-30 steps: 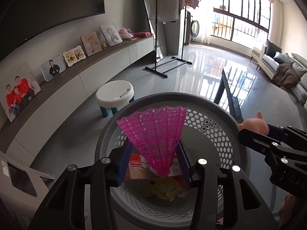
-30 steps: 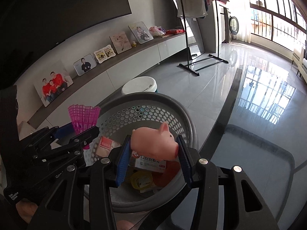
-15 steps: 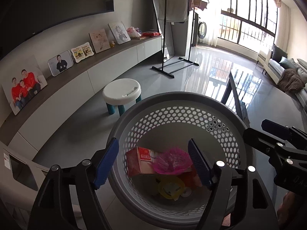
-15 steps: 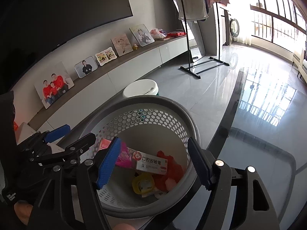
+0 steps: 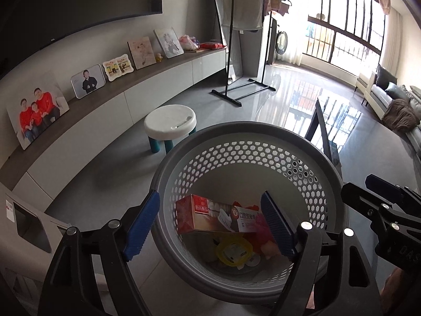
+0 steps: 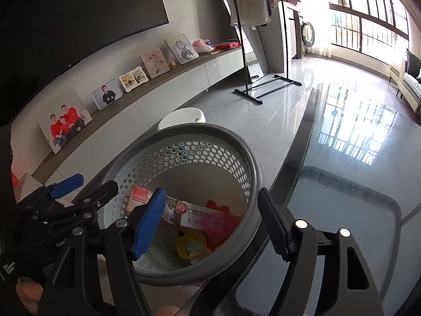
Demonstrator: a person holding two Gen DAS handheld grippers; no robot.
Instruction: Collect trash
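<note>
A grey perforated basket (image 5: 236,131) stands below both grippers; it also shows in the right wrist view (image 6: 200,129). Inside lie a red and white toothpaste box (image 5: 215,217), a yellow round lid (image 5: 232,250), the pink shuttlecock (image 6: 218,222) and a pink toy (image 5: 268,248) partly hidden by my fingers. My left gripper (image 5: 210,226) is open and empty above the basket. My right gripper (image 6: 210,221) is open and empty above the basket's near rim. The toothpaste box (image 6: 189,214) also shows in the right wrist view.
A white stool (image 5: 171,123) stands beyond the basket. A long low cabinet (image 5: 105,97) with photo frames runs along the left wall. A black glass table (image 6: 355,184) lies to the right. A clothes rack (image 5: 242,92) and a sofa (image 5: 389,100) stand farther off.
My left gripper opened and dropped the pink shuttlecock into the basket. My right gripper opened and dropped the pink pig toy into it. Both now hang empty above the basket.
</note>
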